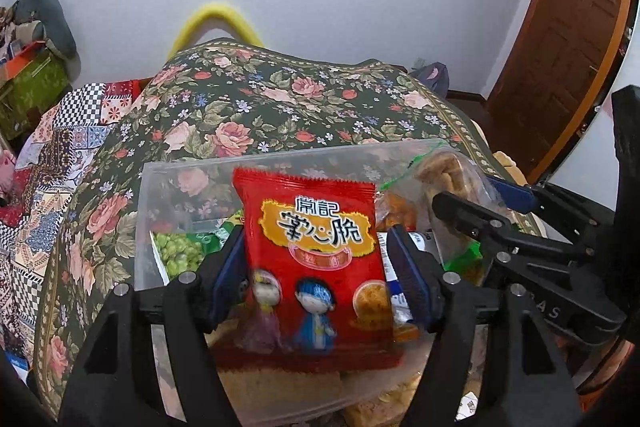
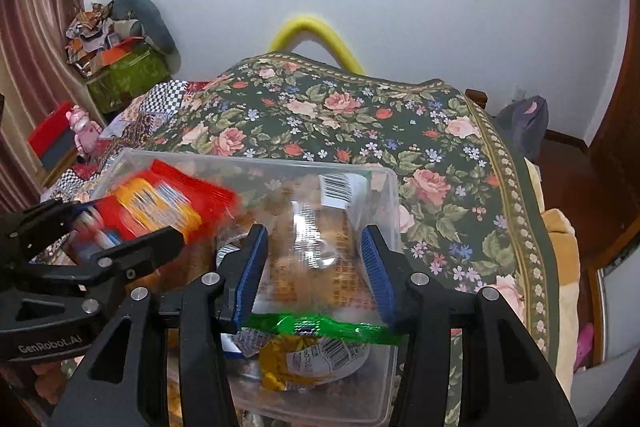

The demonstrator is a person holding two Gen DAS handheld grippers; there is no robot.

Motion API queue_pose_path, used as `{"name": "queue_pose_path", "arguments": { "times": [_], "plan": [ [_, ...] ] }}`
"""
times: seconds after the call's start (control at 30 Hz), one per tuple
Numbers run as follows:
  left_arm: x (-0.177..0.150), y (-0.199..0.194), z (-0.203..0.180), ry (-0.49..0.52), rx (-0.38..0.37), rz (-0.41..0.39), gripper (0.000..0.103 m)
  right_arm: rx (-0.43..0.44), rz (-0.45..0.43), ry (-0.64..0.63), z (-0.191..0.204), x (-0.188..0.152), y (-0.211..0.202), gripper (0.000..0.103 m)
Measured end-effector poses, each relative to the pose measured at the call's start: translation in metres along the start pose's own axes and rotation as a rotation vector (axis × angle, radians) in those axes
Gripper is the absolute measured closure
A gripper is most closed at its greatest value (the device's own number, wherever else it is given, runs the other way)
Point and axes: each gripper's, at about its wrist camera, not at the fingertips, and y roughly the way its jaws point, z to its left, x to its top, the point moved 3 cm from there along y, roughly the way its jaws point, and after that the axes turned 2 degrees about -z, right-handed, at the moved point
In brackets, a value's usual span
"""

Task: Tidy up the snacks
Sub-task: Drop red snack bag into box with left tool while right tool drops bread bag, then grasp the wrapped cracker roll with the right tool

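left gripper [image 1: 316, 277]: blue pads pinching a red snack packet [image 1: 316, 267], held upright above the bin
right gripper [image 2: 312, 267]: pads clamped on a clear zip bag of brown snacks [image 2: 316, 247], green seal nearest the camera
clear plastic bin [image 2: 384, 183]: on floral bedspread [image 2: 400, 131], beneath both grippers, holding more packets
green pea packet [image 1: 180, 253]: inside bin, left

Left gripper [image 1: 316, 273]: black frame, blue-padded fingers [image 1: 412, 277] pressing both sides of a red snack packet [image 1: 316, 267], holding it upright. Right gripper [image 2: 312, 275]: same build, blue pads [image 2: 250, 273] closing on a clear bag with a green seal [image 2: 320, 267]. Both are pointing forward, side by side, the left one sitting just left of the right.
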Motion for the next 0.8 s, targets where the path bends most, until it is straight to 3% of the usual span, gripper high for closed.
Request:
{"name": "queue_pose_path", "arguments": {
  "times": [0.2, 0.47, 0.67, 0.8],
  "plan": [
    [0.0, -0.02, -0.001, 0.018, 0.004, -0.028, 0.033, -0.003, -0.04, -0.033, 0.006, 0.004, -0.019, 0.05],
    [-0.02, -0.065, 0.002, 0.043, 0.002, -0.054, 0.031, 0.076, -0.06, -0.068, 0.02, -0.016, -0.058, 0.047],
    [-0.051, -0.086, 0.008, 0.052, 0.004, -0.031, 0.03, 0.132, -0.017, -0.104, 0.033, -0.054, -0.069, 0.041],
    [-0.076, -0.093, 0.013, 0.051, -0.004, 0.002, 0.03, 0.18, 0.063, -0.131, 0.043, -0.083, -0.057, 0.038]
  ]
}}
